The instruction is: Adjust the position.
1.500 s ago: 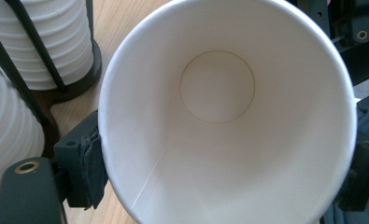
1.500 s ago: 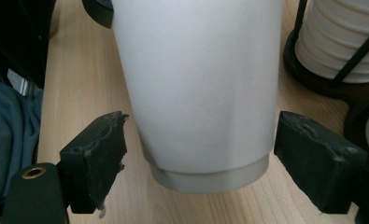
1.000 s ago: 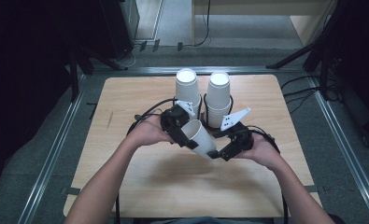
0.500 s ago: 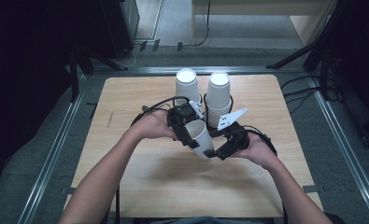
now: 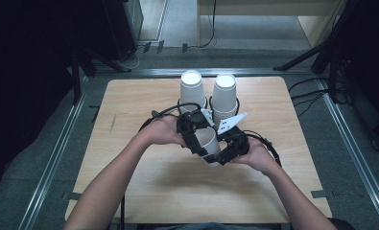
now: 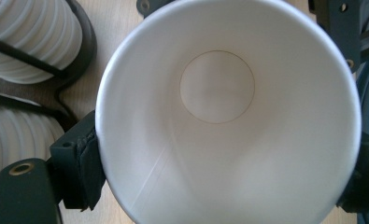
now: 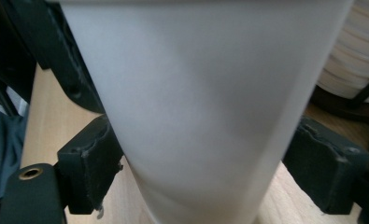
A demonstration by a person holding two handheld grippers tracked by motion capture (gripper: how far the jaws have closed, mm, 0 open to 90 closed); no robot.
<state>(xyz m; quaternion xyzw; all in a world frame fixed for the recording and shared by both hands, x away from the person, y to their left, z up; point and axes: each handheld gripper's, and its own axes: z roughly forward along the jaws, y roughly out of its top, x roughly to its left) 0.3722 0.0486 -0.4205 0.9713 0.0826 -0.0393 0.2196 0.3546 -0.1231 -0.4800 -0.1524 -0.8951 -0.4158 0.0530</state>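
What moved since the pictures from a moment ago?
The left tool slid a little toward the right tool, and the paper cup went with it, tipping more upright. Both tools are closed on the cup, one near the rim, one lower down. The two cup stacks at the back stayed put, and so did the right hand.

Counting what is on the table

There is one table (image 5: 129, 191). On it stand two stacks of white cups, a left stack (image 5: 192, 88) and a right stack (image 5: 224, 93) (how many cups sit in each one cannot be told). One loose cup (image 5: 210, 143) is by itself. There are two grippers, the left gripper (image 5: 196, 136) and the right gripper (image 5: 228, 151), and two hands.
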